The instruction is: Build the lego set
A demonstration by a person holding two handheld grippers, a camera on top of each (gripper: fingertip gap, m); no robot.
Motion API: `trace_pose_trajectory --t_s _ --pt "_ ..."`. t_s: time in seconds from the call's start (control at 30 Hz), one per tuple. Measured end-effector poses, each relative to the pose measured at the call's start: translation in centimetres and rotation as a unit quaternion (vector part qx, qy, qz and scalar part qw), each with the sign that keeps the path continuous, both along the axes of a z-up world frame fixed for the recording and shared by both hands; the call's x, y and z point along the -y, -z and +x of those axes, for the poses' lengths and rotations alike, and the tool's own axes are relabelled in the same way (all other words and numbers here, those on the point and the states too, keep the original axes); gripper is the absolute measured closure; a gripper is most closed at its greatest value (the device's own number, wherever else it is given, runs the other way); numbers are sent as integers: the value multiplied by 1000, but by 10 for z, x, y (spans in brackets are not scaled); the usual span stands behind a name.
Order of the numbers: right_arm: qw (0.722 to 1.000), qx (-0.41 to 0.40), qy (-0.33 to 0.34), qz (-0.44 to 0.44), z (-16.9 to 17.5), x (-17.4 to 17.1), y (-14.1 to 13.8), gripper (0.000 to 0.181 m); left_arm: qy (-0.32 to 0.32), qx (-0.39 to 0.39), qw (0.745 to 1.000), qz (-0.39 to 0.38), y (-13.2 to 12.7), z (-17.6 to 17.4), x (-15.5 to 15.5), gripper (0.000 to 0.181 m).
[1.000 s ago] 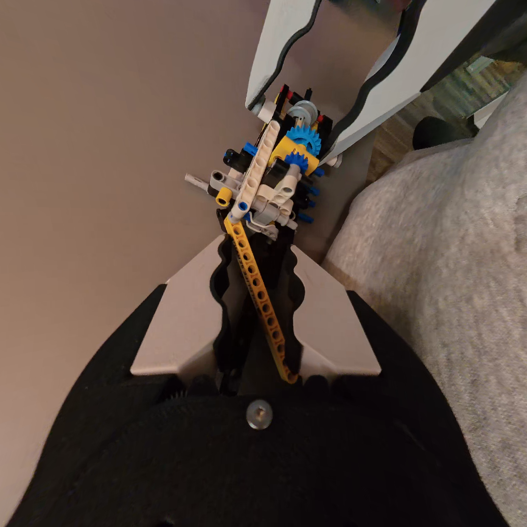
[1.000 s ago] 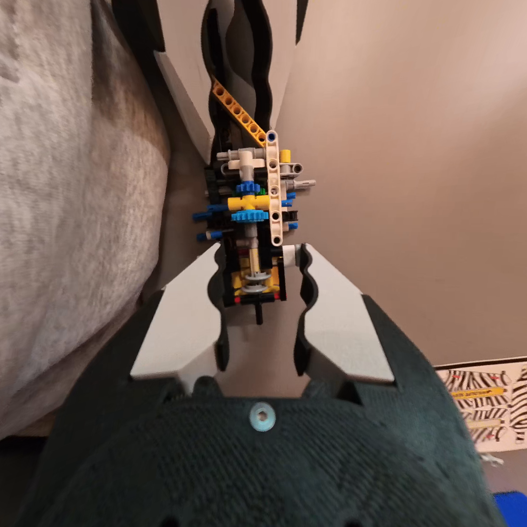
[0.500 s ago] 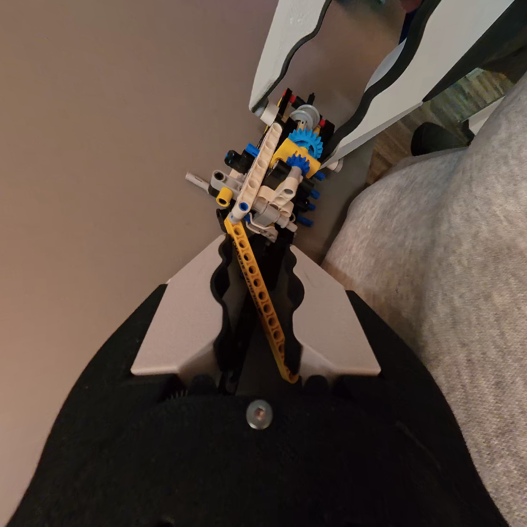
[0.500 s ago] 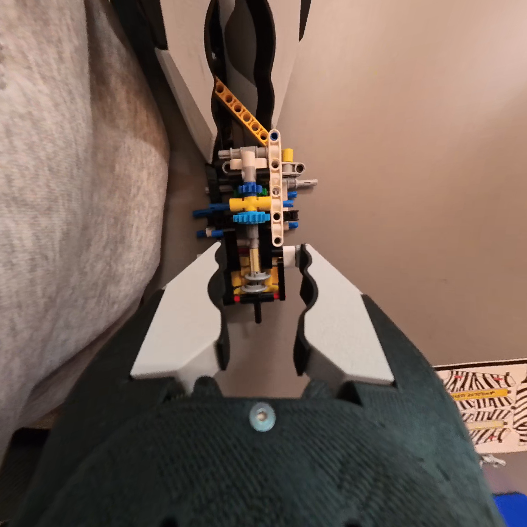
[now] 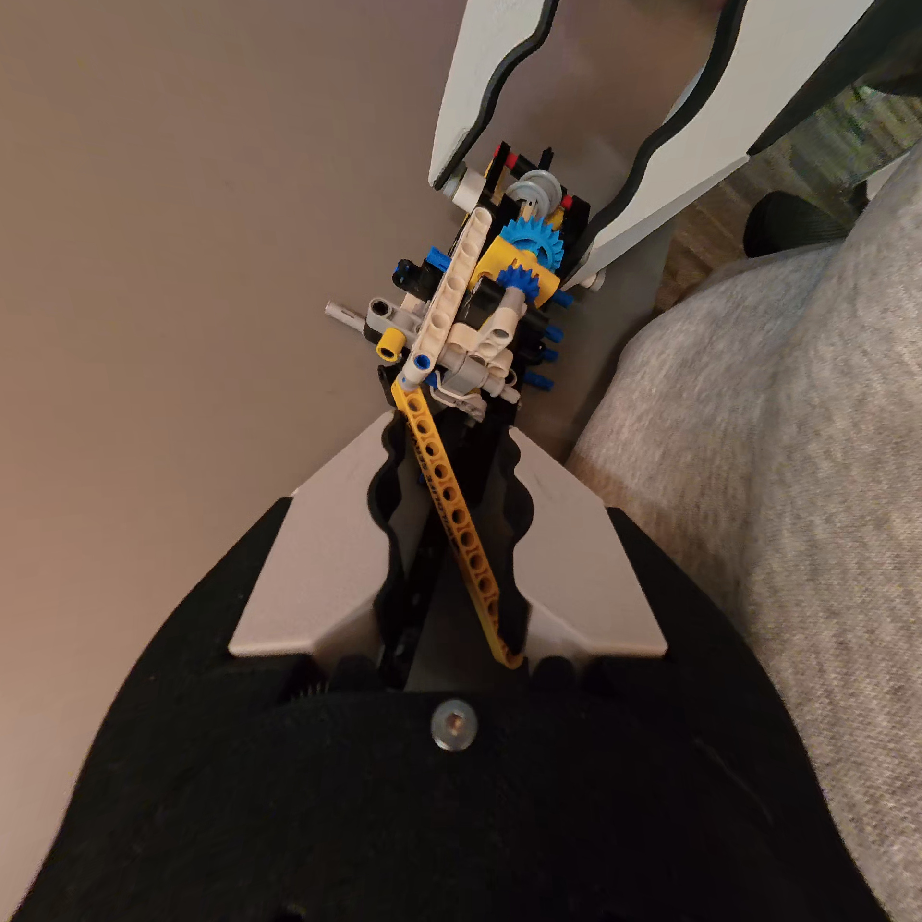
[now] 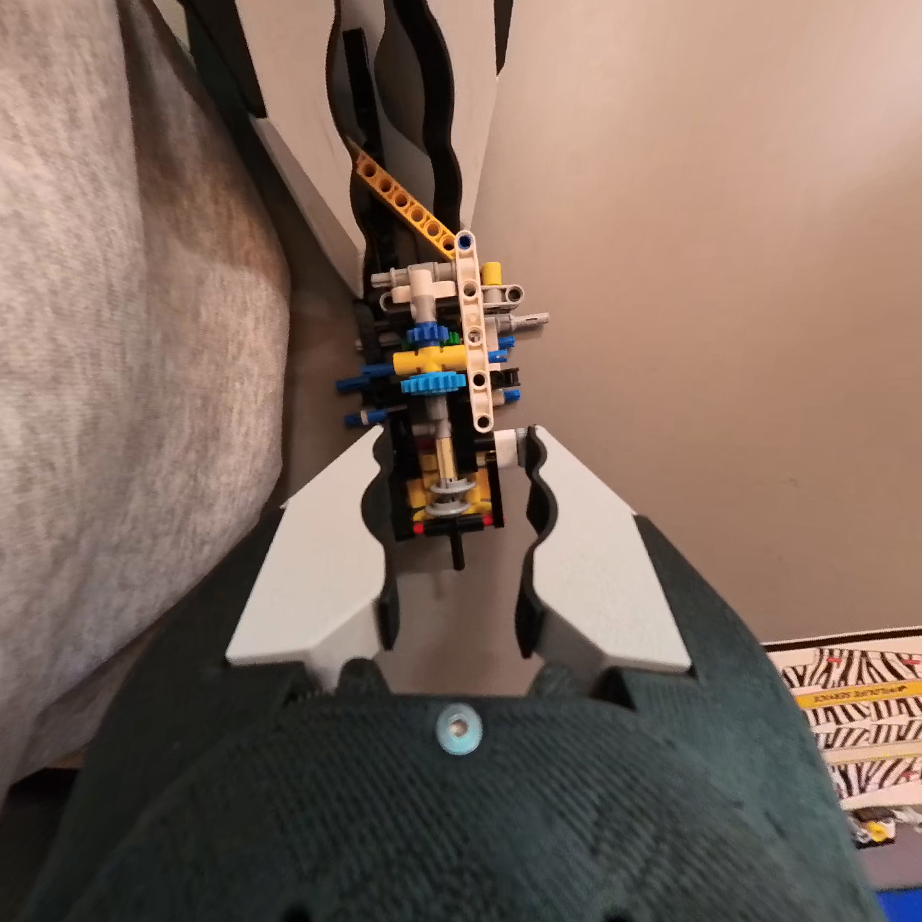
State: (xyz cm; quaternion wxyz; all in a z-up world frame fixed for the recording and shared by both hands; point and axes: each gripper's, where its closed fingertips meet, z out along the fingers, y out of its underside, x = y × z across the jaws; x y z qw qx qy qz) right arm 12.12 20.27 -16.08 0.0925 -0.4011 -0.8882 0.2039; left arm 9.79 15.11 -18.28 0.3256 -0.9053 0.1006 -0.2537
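The lego assembly point(image 5: 491, 304) hangs in the air between my two tools, above the plain tan bench point(image 5: 174, 249) and just beside a grey-clad part of the person point(image 5: 748, 474).

Handling, my judgement: light, rigid plastic, but a cluster of pinned parts. Gears, axles and blue pins stick out on all sides, so it is easy to pop or skew under a side load. The smooth beams would slip in a loose hold. The solid black frame ends look like the safest places to hold; I keep pressure off the light blue gear point(image 5: 531, 242) and the protruding grey axle point(image 6: 524, 319).

Left gripper point(image 5: 449, 439): jaws nearly closed on the tail end of the assembly. The black frame beam and the long yellow beam point(image 5: 449, 504) run back between the wavy pads, the yellow one slanting across to the right-hand pad near the palm. It reads as a firm hold.

Right gripper point(image 6: 456, 439): jaws partly open, bracketing the opposite end. The left-hand pad lies against the black frame side. The right-hand tip touches a short white stub point(image 6: 506, 446) that projects from the frame. Whether it is truly squeezing or merely in contact, I cannot tell. The black axle tip point(image 6: 456, 551) points back into the open gap between the jaws.

A zebra-striped printed sheet point(image 6: 858, 708) lies on the bench, well apart.
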Motion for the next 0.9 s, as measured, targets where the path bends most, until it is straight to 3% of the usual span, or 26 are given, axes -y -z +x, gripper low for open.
trace_pose_trajectory --t_s 0.33,0.53,0.77,0.9 --pt "999 -5 21 -33 0 0 0 126 -5 2 1000 1 0 1 1 145" --pt "989 -55 77 -111 -1 -9 -23 116 -7 1 1000 -4 0 0 1 144" --pt "968 -156 164 -111 18 -19 -35 106 -39 9 999 22 -18 -5 7 120" --pt "955 -228 180 -65 31 -4 -28 116 -46 -13 995 87 -41 -1 0 99"
